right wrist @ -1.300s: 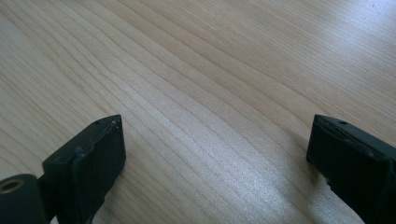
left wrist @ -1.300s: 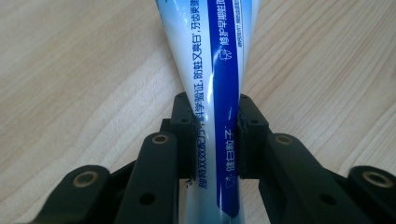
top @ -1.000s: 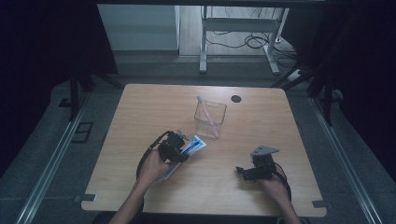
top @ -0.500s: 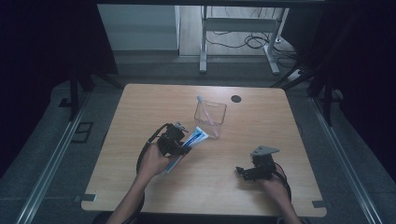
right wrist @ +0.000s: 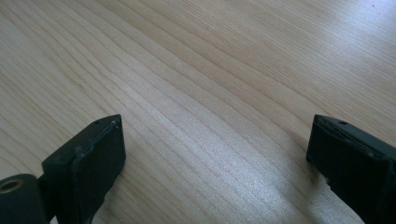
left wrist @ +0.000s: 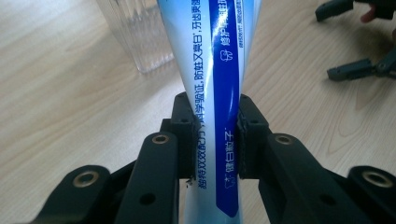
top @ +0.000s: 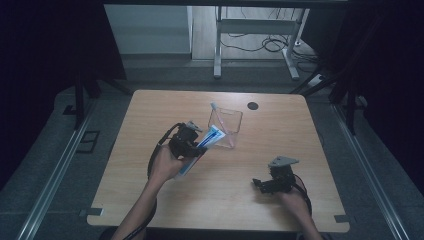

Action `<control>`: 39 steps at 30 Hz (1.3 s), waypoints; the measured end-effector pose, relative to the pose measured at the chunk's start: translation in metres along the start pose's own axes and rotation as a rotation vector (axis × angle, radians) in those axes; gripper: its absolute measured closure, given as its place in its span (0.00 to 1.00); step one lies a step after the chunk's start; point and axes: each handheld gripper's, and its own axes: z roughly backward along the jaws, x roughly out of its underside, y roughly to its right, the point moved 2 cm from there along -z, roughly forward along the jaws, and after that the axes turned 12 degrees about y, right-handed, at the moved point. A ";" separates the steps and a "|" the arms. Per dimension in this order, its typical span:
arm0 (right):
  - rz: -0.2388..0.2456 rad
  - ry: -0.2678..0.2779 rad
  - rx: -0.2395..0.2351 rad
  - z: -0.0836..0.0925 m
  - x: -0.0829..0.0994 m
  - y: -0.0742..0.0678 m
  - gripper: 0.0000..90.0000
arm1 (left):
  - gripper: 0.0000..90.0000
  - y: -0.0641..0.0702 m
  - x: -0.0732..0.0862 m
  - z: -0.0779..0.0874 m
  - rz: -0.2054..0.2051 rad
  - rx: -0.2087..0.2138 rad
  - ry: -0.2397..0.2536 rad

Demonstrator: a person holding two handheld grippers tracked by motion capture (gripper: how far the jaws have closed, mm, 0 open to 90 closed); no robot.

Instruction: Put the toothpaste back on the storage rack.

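My left gripper [top: 192,146] is shut on a white and blue toothpaste tube [top: 202,145], lifted above the table with its far end pointing at a clear plastic cup [top: 226,127]. In the left gripper view both pads pinch the tube [left wrist: 217,93] across its middle, and the ribbed clear cup [left wrist: 135,32] stands just beyond on the left. A toothbrush [top: 218,114] leans inside the cup. My right gripper [top: 261,184] rests low on the table at the front right, open, with bare wood between its fingers [right wrist: 93,154].
The wooden table [top: 150,115] has a round black cable hole [top: 253,105] at the back right. Dark floor and metal rails surround it, and a desk frame with cables stands behind. In the left gripper view the right gripper [left wrist: 359,70] lies at the far right.
My left gripper has risen and carried the toothpaste tube up and right, closer to the clear cup. The right gripper has stayed where it was.
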 end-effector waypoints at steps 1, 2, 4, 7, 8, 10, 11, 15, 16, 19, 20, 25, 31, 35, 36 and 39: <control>0.000 0.000 0.001 0.000 0.000 0.000 0.05 | 0.81 0.000 -0.002 0.000 -0.002 -0.002 0.005; 0.001 0.000 0.000 0.000 0.000 0.000 0.05 | 0.81 -0.001 -0.003 0.000 -0.002 -0.004 0.010; 0.001 0.000 0.001 0.000 0.000 0.000 0.05 | 0.82 -0.001 -0.007 0.001 -0.003 -0.009 0.020; 0.001 0.000 0.001 0.000 0.000 0.000 0.05 | 0.82 -0.003 -0.013 0.002 -0.013 -0.012 0.031; 0.001 0.000 0.001 0.000 0.000 0.000 0.05 | 0.82 -0.003 -0.016 0.002 -0.015 -0.014 0.036; 0.002 0.000 0.001 0.000 0.000 0.000 0.05 | 0.82 -0.004 -0.021 0.001 -0.019 -0.017 0.045; 0.003 -0.001 0.001 0.000 0.000 0.000 0.05 | 0.82 -0.005 -0.024 0.001 -0.023 -0.016 0.046; 0.003 -0.001 0.000 0.000 0.000 0.000 0.05 | 0.82 -0.005 -0.035 -0.001 -0.025 -0.022 0.065; 0.004 -0.002 -0.001 0.000 0.000 0.000 0.05 | 0.82 -0.005 -0.038 -0.001 -0.032 -0.023 0.065; 0.001 -0.002 -0.001 0.000 0.000 0.000 0.05 | 0.82 -0.007 -0.045 -0.004 -0.036 -0.017 0.077; 0.001 -0.002 0.000 0.000 0.000 0.000 0.05 | 0.82 -0.007 -0.047 -0.005 -0.038 -0.020 0.080; 0.001 -0.002 -0.001 0.000 0.000 0.000 0.05 | 0.82 -0.009 -0.056 -0.010 -0.026 -0.016 0.098; 0.001 -0.001 0.000 0.000 0.000 0.000 0.05 | 0.82 -0.012 -0.067 -0.015 -0.025 -0.024 0.109; 0.002 -0.001 -0.001 0.000 0.000 0.000 0.05 | 0.81 -0.015 -0.073 -0.018 -0.031 -0.033 0.117; 0.001 -0.001 0.000 0.000 0.000 0.000 0.05 | 0.81 -0.016 -0.074 -0.019 -0.036 -0.035 0.117; 0.002 -0.001 -0.001 0.000 0.000 0.000 0.05 | 0.82 -0.018 -0.079 -0.022 -0.023 -0.039 0.129</control>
